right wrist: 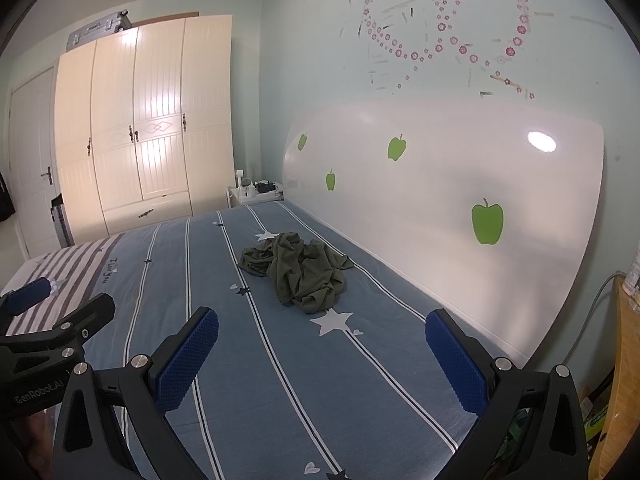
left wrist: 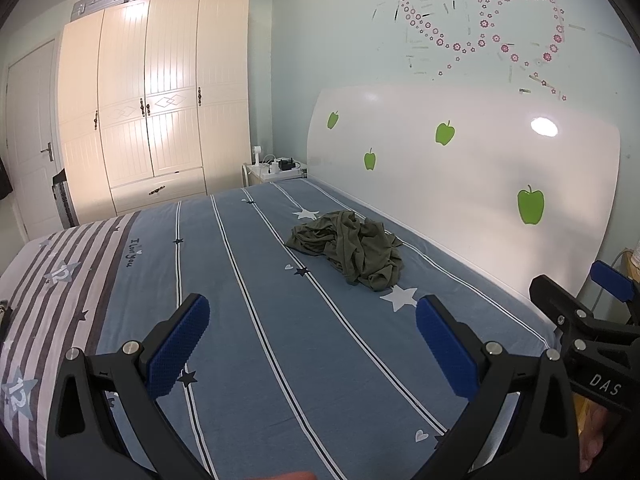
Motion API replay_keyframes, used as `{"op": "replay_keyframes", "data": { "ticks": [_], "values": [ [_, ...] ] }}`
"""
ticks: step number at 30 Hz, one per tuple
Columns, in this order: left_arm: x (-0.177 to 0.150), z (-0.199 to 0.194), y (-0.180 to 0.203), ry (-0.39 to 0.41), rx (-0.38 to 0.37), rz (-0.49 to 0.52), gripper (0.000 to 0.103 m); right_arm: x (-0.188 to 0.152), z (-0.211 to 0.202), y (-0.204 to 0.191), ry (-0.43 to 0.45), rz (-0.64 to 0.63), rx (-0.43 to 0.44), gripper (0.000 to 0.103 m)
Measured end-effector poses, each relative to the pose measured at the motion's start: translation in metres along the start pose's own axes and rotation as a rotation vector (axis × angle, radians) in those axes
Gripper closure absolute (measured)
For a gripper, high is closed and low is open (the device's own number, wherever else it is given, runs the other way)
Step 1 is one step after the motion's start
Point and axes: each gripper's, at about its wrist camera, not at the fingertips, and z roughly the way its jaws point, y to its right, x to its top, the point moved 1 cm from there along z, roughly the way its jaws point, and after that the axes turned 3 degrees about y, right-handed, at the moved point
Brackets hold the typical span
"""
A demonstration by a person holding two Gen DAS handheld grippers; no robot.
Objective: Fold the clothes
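A crumpled olive-green garment [left wrist: 352,250] [right wrist: 298,274] lies in a heap on the blue striped bed sheet [left wrist: 248,320] [right wrist: 248,360], close to the headboard. My left gripper [left wrist: 312,344] hovers over the near part of the bed, well short of the garment, its blue pads wide apart with nothing between them. My right gripper [right wrist: 322,356] is held beside it, also open and empty, a little nearer the headboard. Each gripper shows at the edge of the other's view: the right one [left wrist: 592,312] and the left one [right wrist: 52,312].
A white headboard [left wrist: 460,184] with green apple stickers runs along the right of the bed. A cream wardrobe [left wrist: 152,100] with a suitcase on top stands behind the bed, a small bedside table [left wrist: 272,170] with chargers beside it. A wooden stand [right wrist: 624,360] and cable sit at far right.
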Motion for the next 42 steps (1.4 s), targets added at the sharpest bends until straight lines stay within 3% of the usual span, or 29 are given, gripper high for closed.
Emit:
{"op": "replay_keyframes", "data": {
  "ticks": [20,42],
  "values": [
    [0.0014,-0.0003,0.0039,0.004,-0.022,0.003,0.001,-0.0018,-0.0005,0.0014,0.001,0.001,0.002,0.000],
    [0.0022,0.0007,0.0052,0.003,-0.098,0.017,0.001,-0.0016,-0.0017,0.0028,-0.003,0.004,0.002,0.000]
  ]
}}
